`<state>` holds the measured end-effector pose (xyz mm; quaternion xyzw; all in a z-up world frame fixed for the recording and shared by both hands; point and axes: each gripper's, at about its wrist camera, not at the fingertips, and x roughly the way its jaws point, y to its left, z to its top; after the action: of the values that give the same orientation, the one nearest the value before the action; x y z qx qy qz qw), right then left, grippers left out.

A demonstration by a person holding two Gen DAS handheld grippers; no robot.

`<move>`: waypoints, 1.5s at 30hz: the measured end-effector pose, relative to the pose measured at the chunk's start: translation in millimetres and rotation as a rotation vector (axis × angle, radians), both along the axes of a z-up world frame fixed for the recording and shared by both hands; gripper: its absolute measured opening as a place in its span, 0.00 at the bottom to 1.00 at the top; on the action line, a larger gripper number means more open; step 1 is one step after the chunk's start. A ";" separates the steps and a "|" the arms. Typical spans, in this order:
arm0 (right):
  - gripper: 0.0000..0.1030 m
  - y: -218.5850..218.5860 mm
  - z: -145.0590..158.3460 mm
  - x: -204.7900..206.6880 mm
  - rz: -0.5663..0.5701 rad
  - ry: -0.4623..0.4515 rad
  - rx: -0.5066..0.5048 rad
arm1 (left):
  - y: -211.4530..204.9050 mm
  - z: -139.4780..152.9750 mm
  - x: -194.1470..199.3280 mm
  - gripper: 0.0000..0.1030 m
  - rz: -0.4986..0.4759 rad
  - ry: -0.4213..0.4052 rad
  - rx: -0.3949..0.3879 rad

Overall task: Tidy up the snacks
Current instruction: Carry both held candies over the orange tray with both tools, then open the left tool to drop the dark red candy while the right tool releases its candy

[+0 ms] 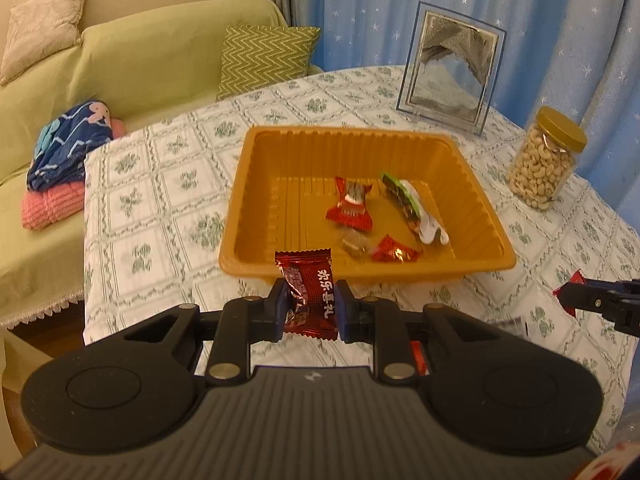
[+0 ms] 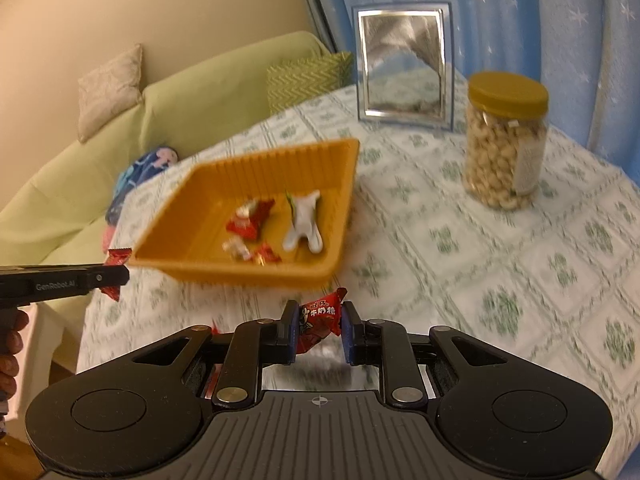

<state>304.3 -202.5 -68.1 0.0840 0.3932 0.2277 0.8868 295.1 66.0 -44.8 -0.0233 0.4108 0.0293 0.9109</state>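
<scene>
An orange plastic tray [image 1: 280,160] sits on the table and holds several wrapped snacks, among them a red candy [image 1: 350,204] and a white-and-green packet [image 1: 416,212]. My left gripper [image 1: 310,300] is shut on a dark red candy wrapper [image 1: 310,292], just short of the tray's near rim. My right gripper [image 2: 318,324] is shut on a red milk candy [image 2: 320,320], in front of the tray [image 2: 192,240]. The right gripper also shows at the right edge of the left wrist view [image 1: 592,300], and the left gripper at the left edge of the right wrist view [image 2: 108,276].
A jar of cashews [image 1: 544,160] with a gold lid stands right of the tray. A picture frame [image 1: 450,68] stands behind it. A green sofa [image 1: 120,64] with cushions and folded cloths lies beyond the table's left edge. Another red wrapper [image 1: 418,356] lies under the left gripper.
</scene>
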 end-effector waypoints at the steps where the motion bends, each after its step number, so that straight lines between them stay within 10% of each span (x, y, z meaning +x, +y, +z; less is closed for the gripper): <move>1: 0.21 1.9 2.5 3.3 0.001 -0.009 0.001 | 0.7 0.9 4.2 0.21 -0.003 -0.005 0.003; 45: 0.21 45.6 9.7 73.7 0.061 -0.042 0.017 | 24.5 -19.4 88.8 0.28 -0.005 0.050 -0.011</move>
<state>378.0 -156.9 -58.4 0.0746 0.3750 0.2598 0.8867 383.9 90.4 -64.1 -0.0263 0.4339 0.0254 0.9002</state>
